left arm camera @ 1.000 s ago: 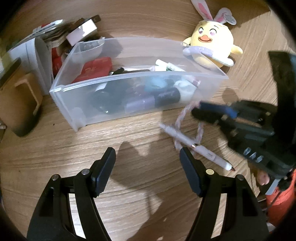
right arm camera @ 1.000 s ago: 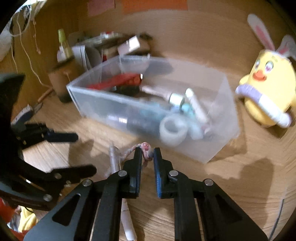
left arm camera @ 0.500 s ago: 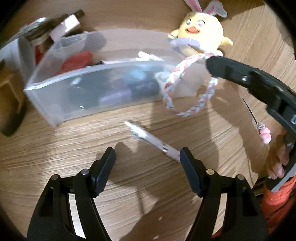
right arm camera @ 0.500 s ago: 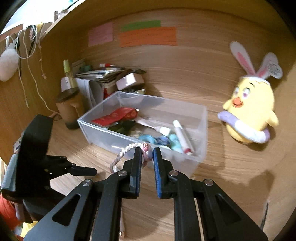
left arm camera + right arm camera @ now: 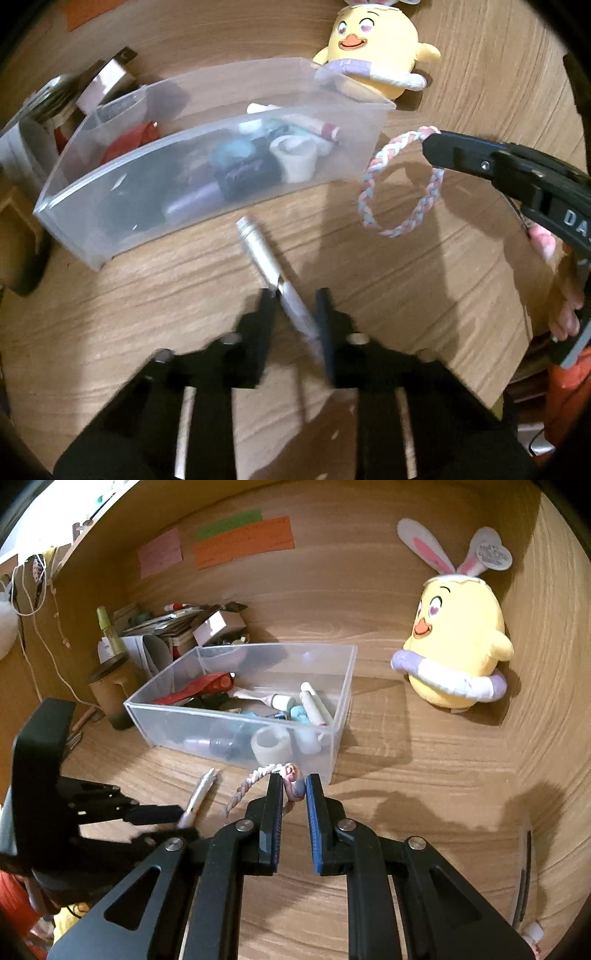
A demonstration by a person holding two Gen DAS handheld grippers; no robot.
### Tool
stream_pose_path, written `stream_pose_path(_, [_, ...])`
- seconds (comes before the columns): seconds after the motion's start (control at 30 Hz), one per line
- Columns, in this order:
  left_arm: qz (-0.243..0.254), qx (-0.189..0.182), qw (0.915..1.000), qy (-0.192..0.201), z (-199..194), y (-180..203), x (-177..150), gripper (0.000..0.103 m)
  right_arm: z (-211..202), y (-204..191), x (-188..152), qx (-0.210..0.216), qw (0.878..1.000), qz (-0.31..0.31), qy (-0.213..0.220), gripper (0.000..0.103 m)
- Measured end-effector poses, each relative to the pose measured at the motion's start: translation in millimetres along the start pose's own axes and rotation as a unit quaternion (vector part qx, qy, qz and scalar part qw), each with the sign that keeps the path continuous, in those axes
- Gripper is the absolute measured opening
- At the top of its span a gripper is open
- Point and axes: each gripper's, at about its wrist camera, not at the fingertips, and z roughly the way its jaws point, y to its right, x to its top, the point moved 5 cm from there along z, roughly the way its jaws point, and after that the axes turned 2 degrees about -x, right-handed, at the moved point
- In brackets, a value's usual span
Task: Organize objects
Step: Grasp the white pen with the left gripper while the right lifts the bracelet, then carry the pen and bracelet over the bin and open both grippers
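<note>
- The left tongs [image 5: 293, 310] have just been closing, and the white pen [image 5: 275, 275] now sits between the jaws, low over the table [image 5: 424, 295]. The picture is blurred there, but the jaws look pressed on the pen's barrel.
- The right tongs [image 5: 294, 786] are closed tight on the braided bracelet [image 5: 400, 184], and its loop hangs free in the air, just beside the near right corner of the clear bin [image 5: 240, 716].
- The bin already holds many small things: a red pouch, tubes, a roll of tape, so I judge a good part of the sorting is done.
- What is left, I think: both the bracelet and the pen must still go into the bin.
- The yellow chick plush [image 5: 454, 642] stands apart behind the bin; if it belongs to the task I cannot tell.
</note>
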Motion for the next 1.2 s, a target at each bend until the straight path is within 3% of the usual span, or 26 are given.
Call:
stream_pose_path(0.2, [0.004,0.015,0.9998,0.010,-14.1,-6.2,-10.7,0.010,3.5,-4.0,-4.4,0.015,1.000,0.005,-0.005,0.011])
stream_pose_path(0.47, [0.008,0.033,0.9975,0.063,-46.5,-3.9,0.9,0.010,0.5,-11.9,0.4,0.023,1.000,0.003,0.004,0.012])
stream_pose_path(1.2, [-0.033,0.057,0.9822,0.176,-104.3,-42.2,59.3,0.010,-16.0,-23.7,67.5,0.023,0.997,0.009,0.075,0.011])
